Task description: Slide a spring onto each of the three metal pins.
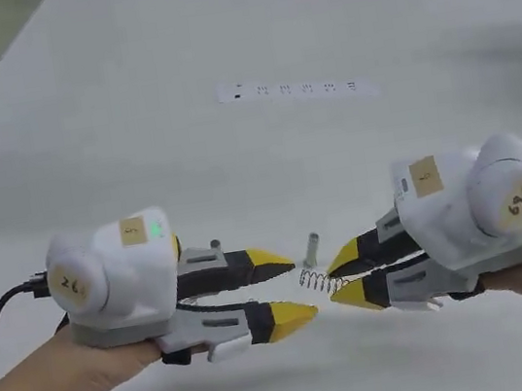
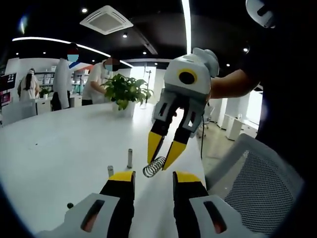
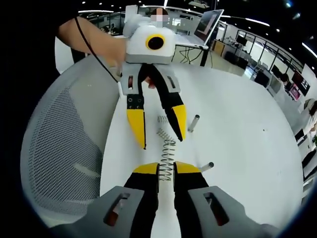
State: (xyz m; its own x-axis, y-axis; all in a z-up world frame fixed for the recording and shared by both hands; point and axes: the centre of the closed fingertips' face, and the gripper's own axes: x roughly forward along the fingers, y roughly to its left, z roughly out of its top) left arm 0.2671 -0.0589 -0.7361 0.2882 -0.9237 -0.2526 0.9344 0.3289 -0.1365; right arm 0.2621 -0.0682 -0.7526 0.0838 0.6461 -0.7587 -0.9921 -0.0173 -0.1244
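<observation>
On the white counter (image 1: 133,126), two upright metal pins can be made out: one pin (image 1: 313,244) just beyond the tong tips and a second pin (image 2: 110,171) beside the left tongs (image 1: 285,287). Both are bare. A third pin cannot be identified with certainty.

**Task status**
- No spring is seated on either visible pin, so as judged from these views all three placements are outstanding.
- One spring (image 1: 318,280) is off the counter, clamped at one end by the right tongs (image 1: 344,276). Its free end projects toward the left tongs.
- In the right gripper view the coil runs straight out from between the clenched jaws.

**Pose**
- The two tools face each other, tip to tip, low over the counter, each roughly level and held from behind in one hand.
- The right tongs are clenched on the spring.
- The left tongs are released: the jaws stand apart with nothing between them, one above and one below the spring's free end, near it but not touching.
- The held spring lies just beside the nearer pin, not yet aligned over its top.
</observation>
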